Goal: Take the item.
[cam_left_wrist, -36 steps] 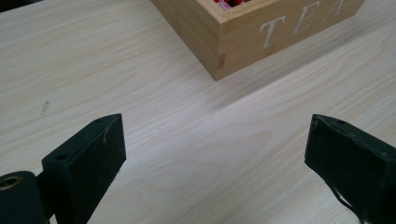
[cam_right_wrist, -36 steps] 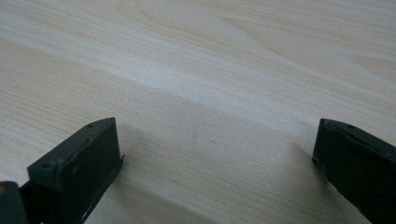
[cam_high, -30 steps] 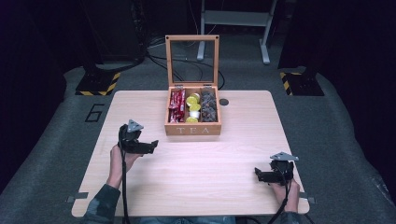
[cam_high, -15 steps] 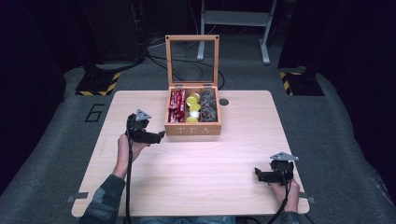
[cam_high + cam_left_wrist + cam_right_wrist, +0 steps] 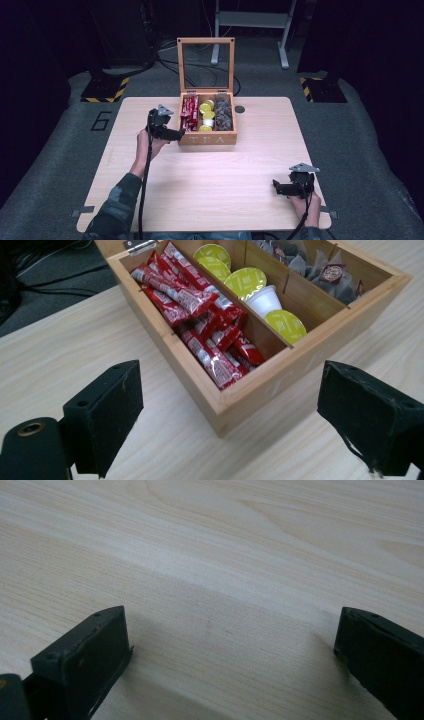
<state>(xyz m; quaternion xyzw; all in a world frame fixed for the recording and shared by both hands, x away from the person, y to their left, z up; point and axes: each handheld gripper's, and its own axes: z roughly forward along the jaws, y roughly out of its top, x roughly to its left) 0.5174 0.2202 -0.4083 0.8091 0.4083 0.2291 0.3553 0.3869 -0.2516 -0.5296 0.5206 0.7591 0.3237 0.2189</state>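
At the back of the worktop (image 5: 150, 200) stands one wooden tea box (image 5: 208, 139), lid up, with three compartments: red sachets (image 5: 200, 310), five green-lidded capsules (image 5: 245, 282) and dark tea bags (image 5: 325, 272). The left gripper (image 5: 175, 134) hovers just beside the box's front left corner, jaws wide apart and empty. The right gripper (image 5: 280, 187) sits well apart near the front right edge, jaws also wide and empty.

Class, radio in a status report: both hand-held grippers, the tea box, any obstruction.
Left hand-held gripper open at tea box corner. Right hand-held gripper open, low over table. Box lid up; red sachets unobstructed.

Wooden table (image 5: 250, 165), grey carpet (image 5: 370, 150).
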